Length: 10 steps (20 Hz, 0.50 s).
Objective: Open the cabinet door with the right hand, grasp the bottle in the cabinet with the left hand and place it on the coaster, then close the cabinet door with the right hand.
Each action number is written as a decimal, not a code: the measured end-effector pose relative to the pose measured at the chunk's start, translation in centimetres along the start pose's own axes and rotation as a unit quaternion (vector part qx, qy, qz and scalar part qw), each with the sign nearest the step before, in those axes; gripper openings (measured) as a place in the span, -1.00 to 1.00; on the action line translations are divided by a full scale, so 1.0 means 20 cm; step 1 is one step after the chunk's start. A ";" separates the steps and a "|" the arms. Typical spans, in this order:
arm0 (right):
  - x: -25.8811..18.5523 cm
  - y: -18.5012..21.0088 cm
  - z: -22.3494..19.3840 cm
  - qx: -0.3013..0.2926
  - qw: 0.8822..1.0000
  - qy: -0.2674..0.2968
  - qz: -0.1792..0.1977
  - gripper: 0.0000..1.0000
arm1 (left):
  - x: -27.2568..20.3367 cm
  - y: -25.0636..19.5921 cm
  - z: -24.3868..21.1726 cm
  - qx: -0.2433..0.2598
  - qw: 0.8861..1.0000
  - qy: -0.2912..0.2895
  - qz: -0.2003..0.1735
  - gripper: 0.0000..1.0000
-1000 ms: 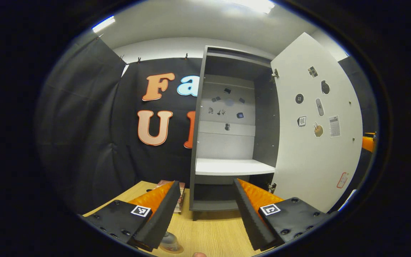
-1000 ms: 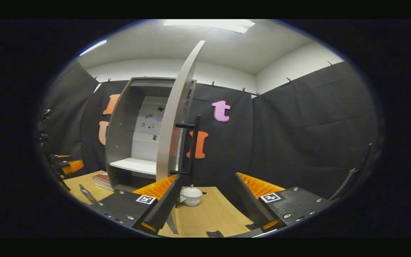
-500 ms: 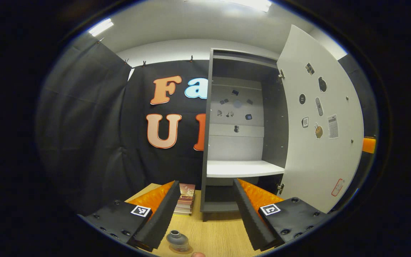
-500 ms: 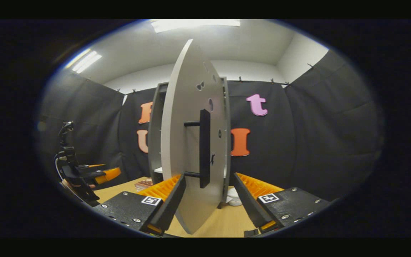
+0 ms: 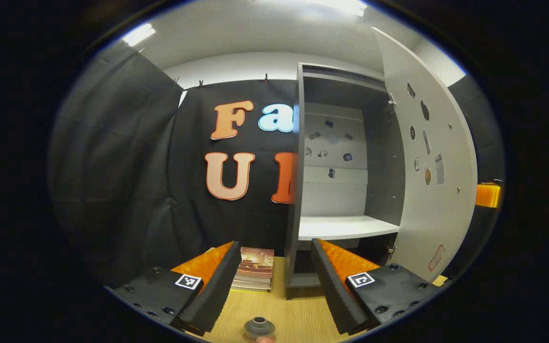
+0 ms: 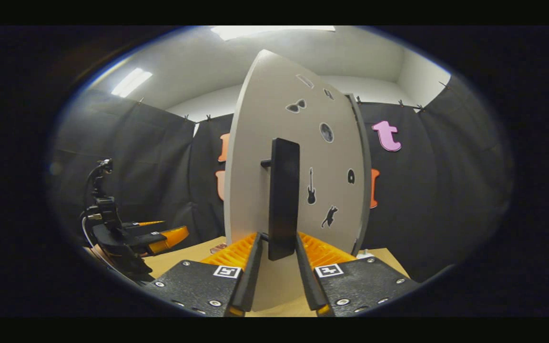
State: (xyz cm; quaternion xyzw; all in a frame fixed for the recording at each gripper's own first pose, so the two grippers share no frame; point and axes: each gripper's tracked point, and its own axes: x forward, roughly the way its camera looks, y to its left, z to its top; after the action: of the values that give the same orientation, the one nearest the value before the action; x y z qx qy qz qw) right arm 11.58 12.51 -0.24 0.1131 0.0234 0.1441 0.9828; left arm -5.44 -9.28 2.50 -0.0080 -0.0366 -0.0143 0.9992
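The grey cabinet [image 5: 298, 190] stands open, with a bare white shelf [image 5: 346, 227] inside. Its pale door [image 5: 427, 190] hangs part-way open at the right. In the right gripper view the door [image 6: 331, 190] is close ahead, and my right gripper [image 6: 278, 238] is shut on its black vertical handle [image 6: 284, 190]. My left gripper [image 5: 274, 247] is open above the wooden table [image 5: 298, 314]. The bottle [image 5: 259, 327] shows as a grey top at the bottom edge, below and between the fingers, untouched. What it rests on is hidden. My left gripper [image 6: 160, 236] also appears at the far left of the right gripper view.
A stack of books [image 5: 255, 269] lies on the table just left of the cabinet's foot. Black cloth walls close the booth behind and at both sides. Stickers dot the door and the cabinet's back panel.
My right gripper went from open beside the door to shut on the handle, and the door has swung toward the cabinet. My left gripper has drifted, so the bottle now sits between its fingers.
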 end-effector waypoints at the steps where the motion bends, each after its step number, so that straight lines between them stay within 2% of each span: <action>1: 0.08 0.05 -0.01 -0.002 1.000 0.000 -0.002 -0.17 | 0.05 0.03 0.00 0.000 1.000 -0.001 -0.006 0.91; 5: 0.30 0.20 -0.04 0.000 1.000 0.006 -0.023 -0.43 | 0.23 0.20 -0.03 0.008 1.000 0.001 -0.026 0.91; 7: 0.42 0.24 -0.06 0.004 0.999 0.005 -0.042 -0.41 | 0.30 0.29 -0.04 0.004 0.999 0.001 -0.036 0.92; 8: 0.47 0.24 -0.07 0.007 0.998 0.004 -0.055 -0.34 | 0.33 0.33 -0.04 0.002 0.999 0.001 -0.042 0.91; 10: 0.55 0.25 -0.09 0.011 0.997 0.004 -0.080 -0.34 | 0.39 0.42 -0.06 0.001 0.999 0.007 -0.050 0.91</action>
State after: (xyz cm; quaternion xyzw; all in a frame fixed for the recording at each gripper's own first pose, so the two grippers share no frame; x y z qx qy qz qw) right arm 20.47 20.78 -0.91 0.1213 0.0377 0.0657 0.9897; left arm 2.75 -1.19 1.66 -0.0055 -0.0298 -0.0644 0.9975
